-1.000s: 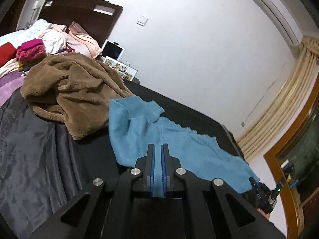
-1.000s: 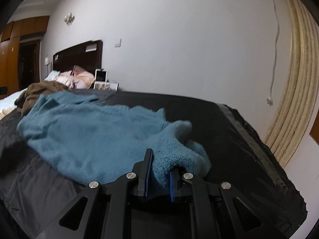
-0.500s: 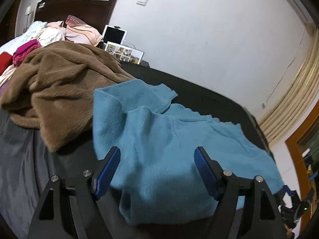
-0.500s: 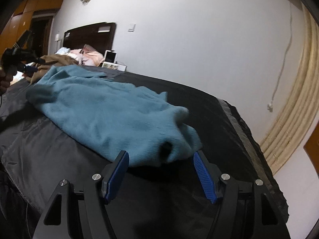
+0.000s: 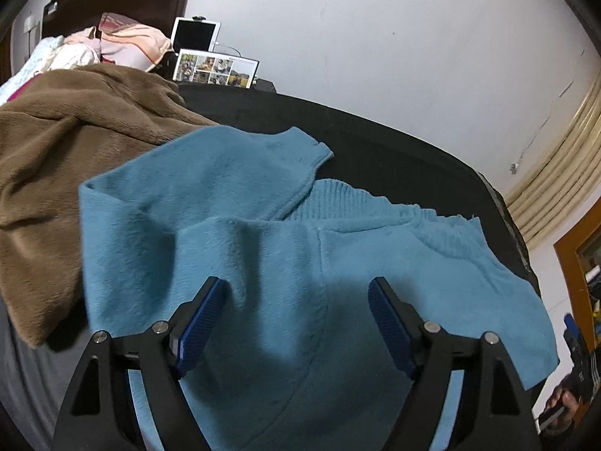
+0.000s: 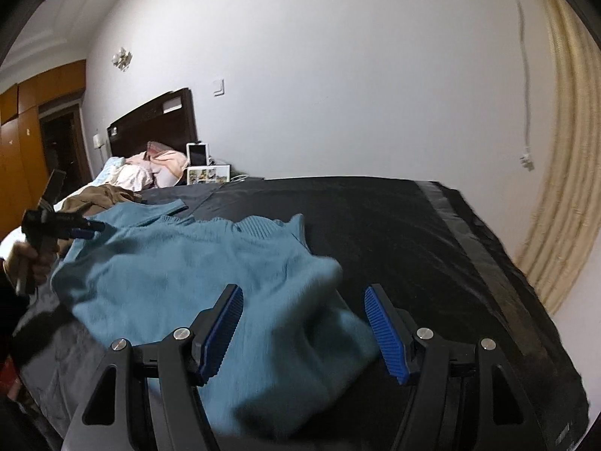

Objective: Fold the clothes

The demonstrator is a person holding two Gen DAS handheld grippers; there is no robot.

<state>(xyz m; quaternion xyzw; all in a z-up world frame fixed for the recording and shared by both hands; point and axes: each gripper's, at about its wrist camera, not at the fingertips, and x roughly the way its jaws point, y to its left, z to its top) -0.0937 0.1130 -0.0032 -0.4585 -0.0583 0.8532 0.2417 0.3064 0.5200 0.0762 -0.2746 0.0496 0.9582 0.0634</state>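
A blue knitted sweater lay spread on the black bed cover as a person worked two hand-held grippers over it. The left gripper hung above the sweater with its blue pads standing wide apart, released, having just let go; the fabric lay below and ahead of it, not pinched. The right gripper was likewise released, its jaws having just opened, with a bunched end of the sweater lying between and beneath its pads, untouched as far as could be seen. A brown fleece garment lay heaped to the left of the left gripper, touching the sweater's edge. Beyond it, pillows, a tablet and a photo frame sat by the dark headboard. Cream curtains hung to the right gripper's right.
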